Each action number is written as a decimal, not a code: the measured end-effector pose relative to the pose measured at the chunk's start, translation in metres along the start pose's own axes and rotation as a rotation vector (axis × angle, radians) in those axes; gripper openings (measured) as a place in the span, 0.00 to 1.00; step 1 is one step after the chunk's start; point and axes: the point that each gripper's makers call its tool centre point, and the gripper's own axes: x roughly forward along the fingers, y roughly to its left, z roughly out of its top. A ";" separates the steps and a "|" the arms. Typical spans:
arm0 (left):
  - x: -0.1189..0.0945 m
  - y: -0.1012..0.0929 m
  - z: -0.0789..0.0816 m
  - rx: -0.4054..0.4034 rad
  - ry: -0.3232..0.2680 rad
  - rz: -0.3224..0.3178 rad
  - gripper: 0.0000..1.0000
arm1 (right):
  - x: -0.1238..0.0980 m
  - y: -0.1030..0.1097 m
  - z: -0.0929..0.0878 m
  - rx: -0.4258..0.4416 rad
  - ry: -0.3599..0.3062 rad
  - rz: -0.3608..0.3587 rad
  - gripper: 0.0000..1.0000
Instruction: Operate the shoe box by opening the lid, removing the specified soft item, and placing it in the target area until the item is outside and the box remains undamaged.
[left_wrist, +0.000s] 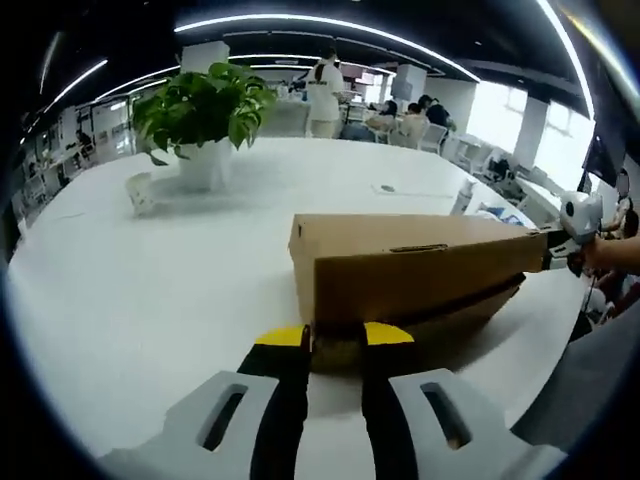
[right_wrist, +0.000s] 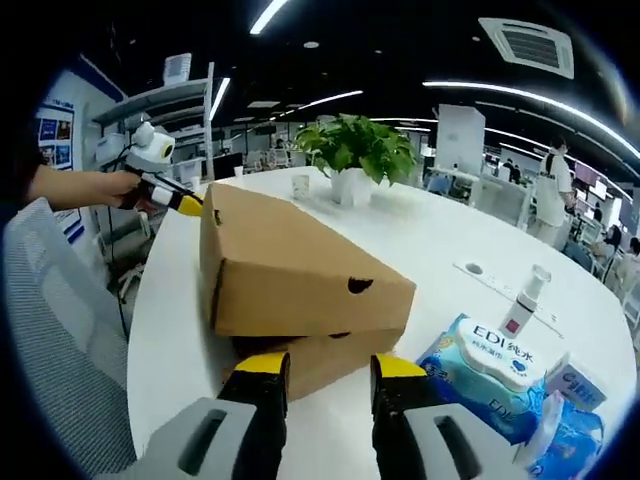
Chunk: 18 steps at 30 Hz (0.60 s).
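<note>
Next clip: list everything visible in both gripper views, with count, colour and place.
shoe box: one, brown cardboard, on the white table, lid raised at one end
potted plant: one, green leaves in white pot, far side of table
small cup: one, white, beside the plant
wet wipes pack: one, blue and white, right of the box
small bottle: one, white, behind the wipes
people: several, background desks
left gripper: yellow-tipped jaws apart at the box's near end
right gripper: yellow-tipped jaws apart at the box's other end
</note>
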 end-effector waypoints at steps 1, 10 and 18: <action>0.001 -0.003 0.000 0.026 -0.002 -0.008 0.20 | -0.001 0.006 0.003 0.006 -0.013 0.023 0.31; 0.003 -0.003 -0.009 0.053 0.014 -0.021 0.26 | 0.003 0.037 0.009 -0.010 -0.026 0.064 0.41; 0.004 -0.004 -0.012 0.077 0.028 -0.027 0.27 | 0.008 0.037 0.022 0.026 -0.052 0.044 0.43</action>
